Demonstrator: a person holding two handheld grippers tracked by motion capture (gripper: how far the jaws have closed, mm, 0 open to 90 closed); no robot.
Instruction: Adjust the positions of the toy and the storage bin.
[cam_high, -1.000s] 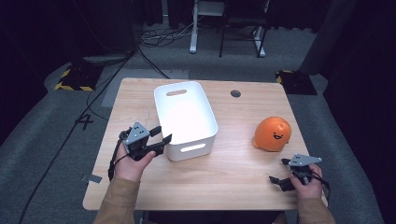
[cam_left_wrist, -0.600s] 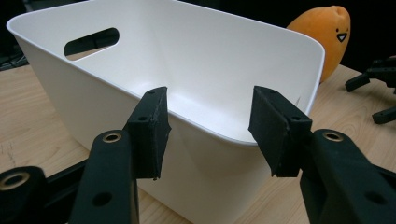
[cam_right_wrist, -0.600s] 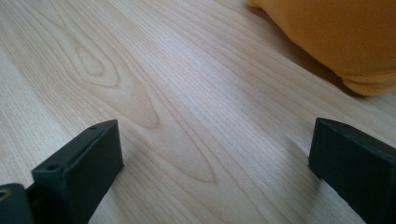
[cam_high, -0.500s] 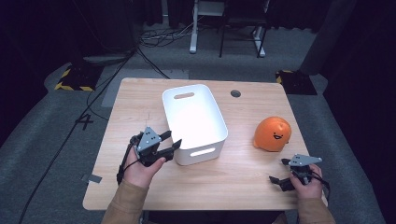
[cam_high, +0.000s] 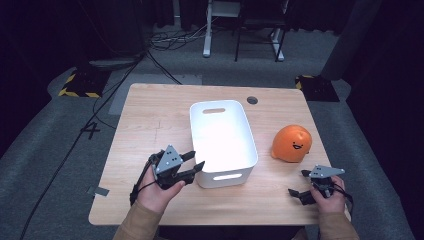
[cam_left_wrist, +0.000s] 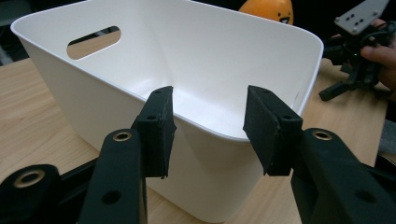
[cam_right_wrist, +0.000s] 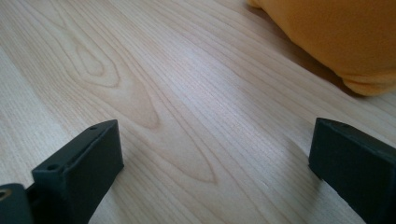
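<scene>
1. The white bin (cam_high: 222, 137) stands mid-table (cam_high: 150, 115).
2. The left gripper (cam_high: 192, 167), at the bin's near left corner, has been narrowing its jaws; they straddle the bin's rim without pressing it.
3. The right gripper (cam_high: 300, 186), right of the bin, gapes wide, holding nothing.
4. An orange plush toy (cam_high: 292, 143) sits just right of the bin.

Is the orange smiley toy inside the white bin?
No, the orange toy sits on the table beside the white bin, not in it.
</scene>
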